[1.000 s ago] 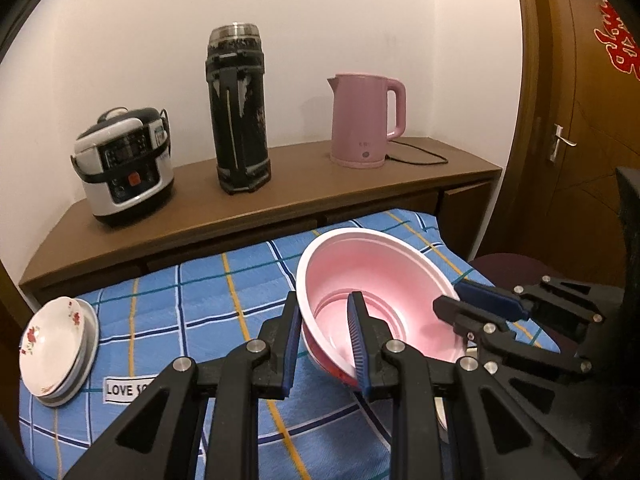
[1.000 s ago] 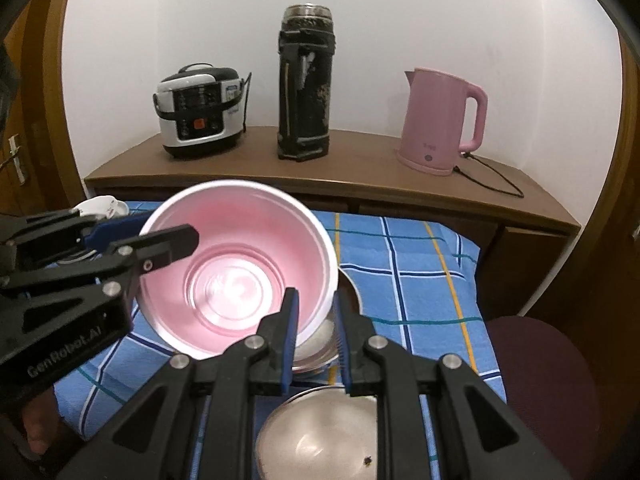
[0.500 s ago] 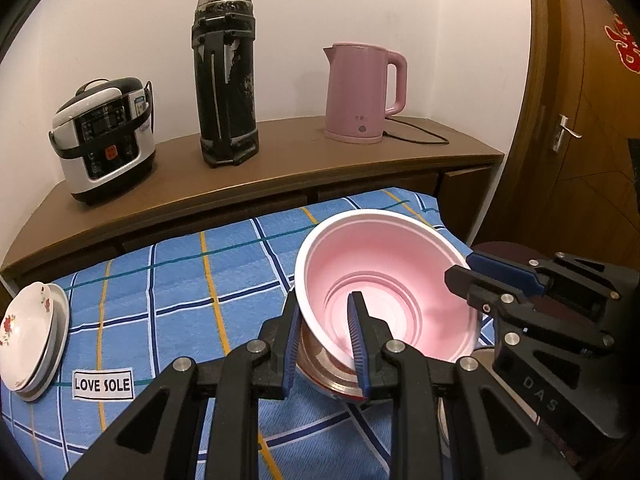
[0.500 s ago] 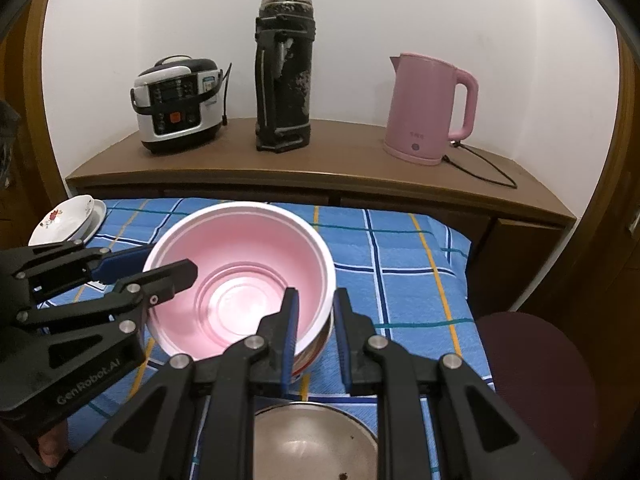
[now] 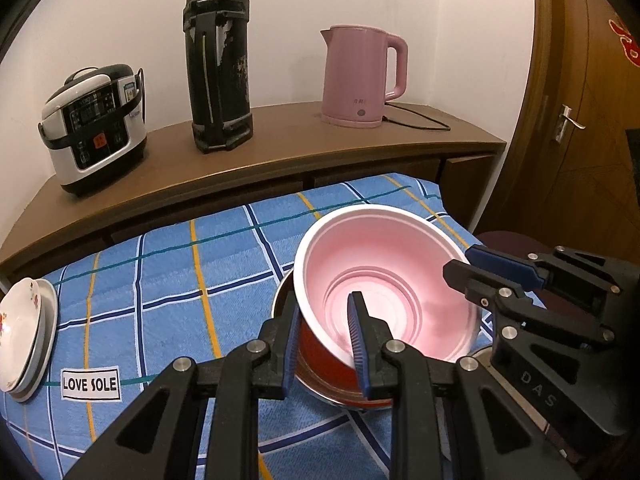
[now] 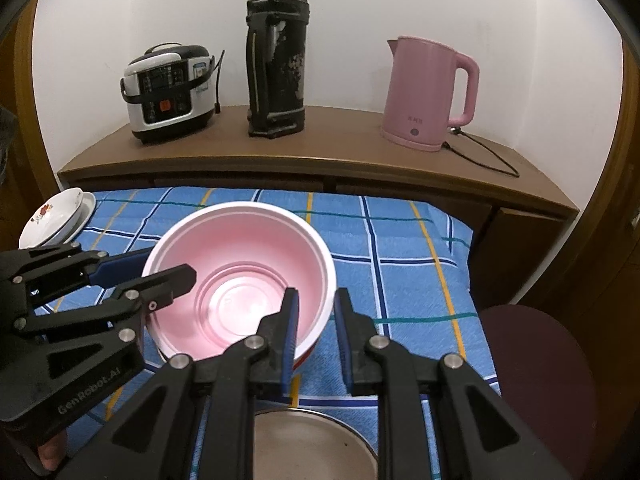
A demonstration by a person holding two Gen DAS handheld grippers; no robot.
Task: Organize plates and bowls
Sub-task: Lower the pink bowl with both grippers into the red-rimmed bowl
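A pink bowl [image 5: 384, 276] with a red outside sits nested in a metal bowl [image 5: 285, 300] on the blue checked cloth; it also shows in the right wrist view [image 6: 240, 280]. My left gripper [image 5: 326, 344] is shut on the pink bowl's near rim. My right gripper [image 6: 314, 332] straddles the bowl's right rim with its jaws spread wider than the wall, open. A second metal bowl [image 6: 312, 444] lies below the right gripper. White flowered plates [image 5: 22, 332] are stacked at the cloth's left edge, also seen in the right wrist view [image 6: 54, 216].
A wooden counter [image 5: 280, 148] behind the table holds a rice cooker [image 5: 94, 120], a tall black flask [image 5: 218, 56] and a pink kettle [image 5: 360, 76] with its cord. A dark red stool [image 6: 540, 364] stands right of the table. A wooden door [image 5: 580, 100] is at right.
The pink bowl came down into the metal bowl on the cloth. My right gripper's jaws have spread apart on the rim. Both grippers have lowered.
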